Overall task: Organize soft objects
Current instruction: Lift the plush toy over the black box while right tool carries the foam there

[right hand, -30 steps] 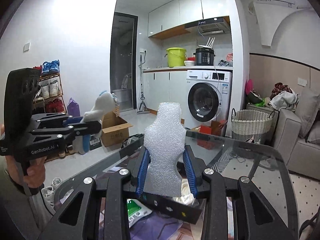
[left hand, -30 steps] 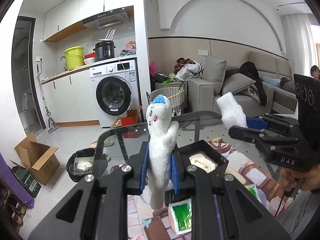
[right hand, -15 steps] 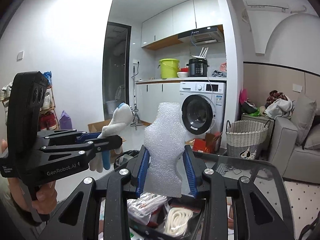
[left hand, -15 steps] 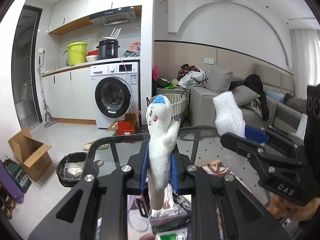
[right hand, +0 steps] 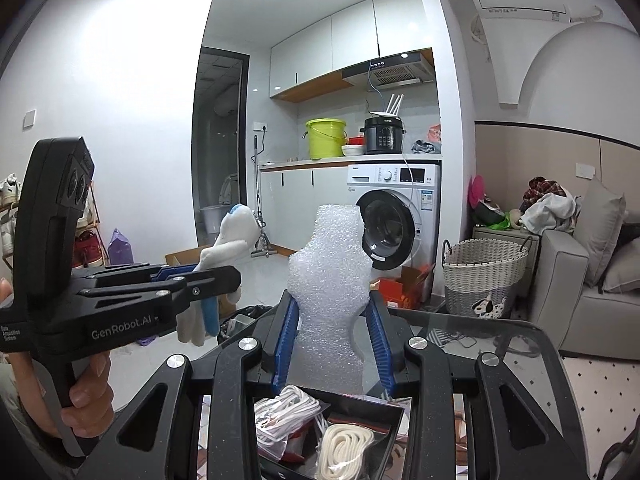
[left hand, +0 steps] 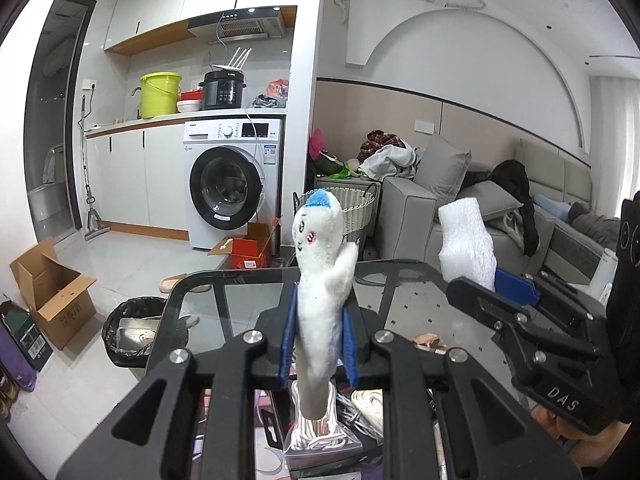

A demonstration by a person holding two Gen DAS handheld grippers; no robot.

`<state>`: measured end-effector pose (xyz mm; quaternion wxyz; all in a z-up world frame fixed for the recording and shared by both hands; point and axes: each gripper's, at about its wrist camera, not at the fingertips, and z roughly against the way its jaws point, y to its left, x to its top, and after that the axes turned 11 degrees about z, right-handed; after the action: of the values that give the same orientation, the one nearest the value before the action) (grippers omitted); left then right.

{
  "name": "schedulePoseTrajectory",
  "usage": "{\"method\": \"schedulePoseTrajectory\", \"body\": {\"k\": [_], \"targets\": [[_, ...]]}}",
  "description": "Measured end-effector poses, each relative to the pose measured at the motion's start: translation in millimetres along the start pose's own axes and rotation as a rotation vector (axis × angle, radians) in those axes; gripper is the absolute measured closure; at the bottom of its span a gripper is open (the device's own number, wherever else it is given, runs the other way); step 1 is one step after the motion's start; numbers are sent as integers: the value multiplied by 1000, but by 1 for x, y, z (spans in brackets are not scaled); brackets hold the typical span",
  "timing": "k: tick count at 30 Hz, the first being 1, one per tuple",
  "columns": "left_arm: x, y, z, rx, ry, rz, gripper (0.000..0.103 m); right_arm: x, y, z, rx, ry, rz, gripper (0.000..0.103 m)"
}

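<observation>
My left gripper (left hand: 319, 344) is shut on a white plush toy (left hand: 320, 280) with a blue cap and a small face, held upright above the glass table (left hand: 400, 280). The toy also shows in the right wrist view (right hand: 224, 252), in the left gripper (right hand: 200, 280). My right gripper (right hand: 330, 340) is shut on a white piece of bubble foam (right hand: 332, 280), held upright. The foam (left hand: 466, 244) and right gripper (left hand: 500, 292) show at the right of the left wrist view. A black tray (right hand: 360, 412) below holds bagged white cords (right hand: 344, 448).
A washing machine (left hand: 230, 184) stands behind, with a wicker basket (left hand: 348, 208) and grey sofa (left hand: 480, 216) to its right. A cardboard box (left hand: 52, 292) and a black bin (left hand: 132, 328) sit on the floor to the left of the table.
Both grippers have tilted up and moved over the black tray, each still holding its object. The tray with the cords now lies under both grippers.
</observation>
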<state>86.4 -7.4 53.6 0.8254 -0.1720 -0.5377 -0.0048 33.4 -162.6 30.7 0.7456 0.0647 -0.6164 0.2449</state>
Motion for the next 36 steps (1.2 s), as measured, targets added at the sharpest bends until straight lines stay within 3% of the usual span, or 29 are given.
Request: {"method": "schedulePoseTrajectory", "body": {"k": [7,16,24,36], "targets": [[-2,1,-14,22,62,-1,84,0,1,-11,-11,57,-5,68],[-7,-1,-28,27,136,3,84,-15,-2,-38,-3,215,-31,68],[-22,4,-57,49,300,20,84,-32,-7,-58,25,332,-73,68],[-36,5,-74,42,429,35,84,-56,-9,-85,81,497,-84,68]]}}
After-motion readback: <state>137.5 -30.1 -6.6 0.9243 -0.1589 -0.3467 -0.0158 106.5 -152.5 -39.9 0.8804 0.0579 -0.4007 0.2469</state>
